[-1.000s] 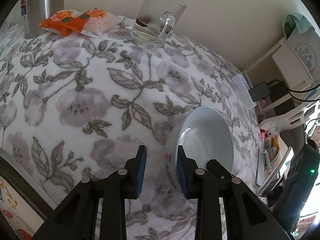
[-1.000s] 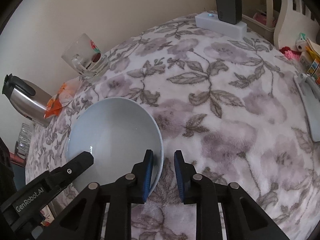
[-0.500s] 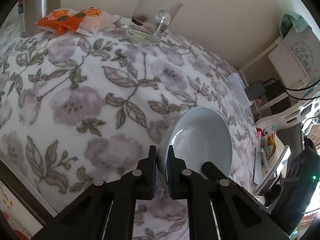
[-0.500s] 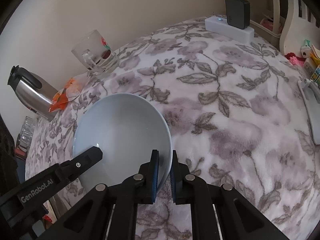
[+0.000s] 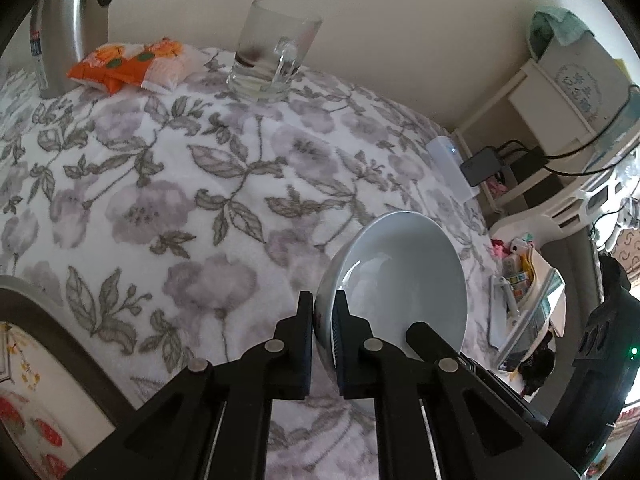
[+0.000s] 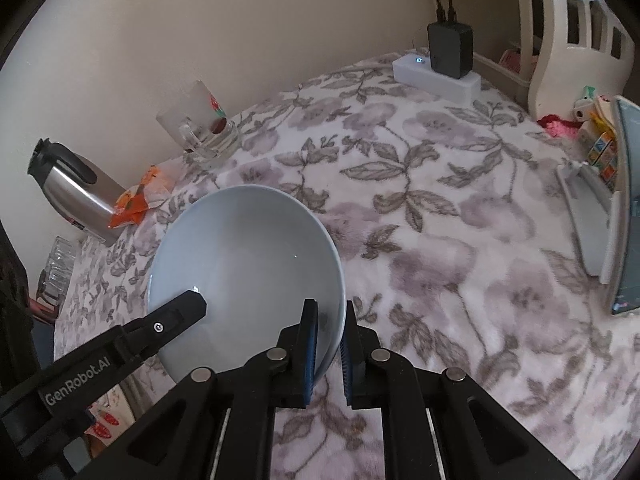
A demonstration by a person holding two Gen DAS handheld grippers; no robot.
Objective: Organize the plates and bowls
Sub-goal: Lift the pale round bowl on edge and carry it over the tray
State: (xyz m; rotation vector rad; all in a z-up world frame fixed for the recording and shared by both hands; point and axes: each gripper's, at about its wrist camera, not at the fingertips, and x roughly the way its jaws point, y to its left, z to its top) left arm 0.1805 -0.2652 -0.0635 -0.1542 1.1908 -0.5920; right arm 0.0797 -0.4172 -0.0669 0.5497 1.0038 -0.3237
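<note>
Pale blue-grey ceramic bowl (image 6: 244,264) held tilted over the floral-cloth tabletop (image 6: 440,240); left gripper (image 5: 323,312) jaws clamped on its left rim, right gripper (image 6: 329,320) jaws clamped on the opposite rim; glass mug (image 5: 272,64) stands by the wall

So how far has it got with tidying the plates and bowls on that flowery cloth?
Early on. Nothing looks put away yet: no stack or rack of dishes shows. In hand: the pale blue ceramic bowl, pinched at opposite sides of its rim by the left gripper and the right gripper, both shut on it. It seems raised off the floral tablecloth. Left: carrying it somewhere; no plates are in view.
</note>
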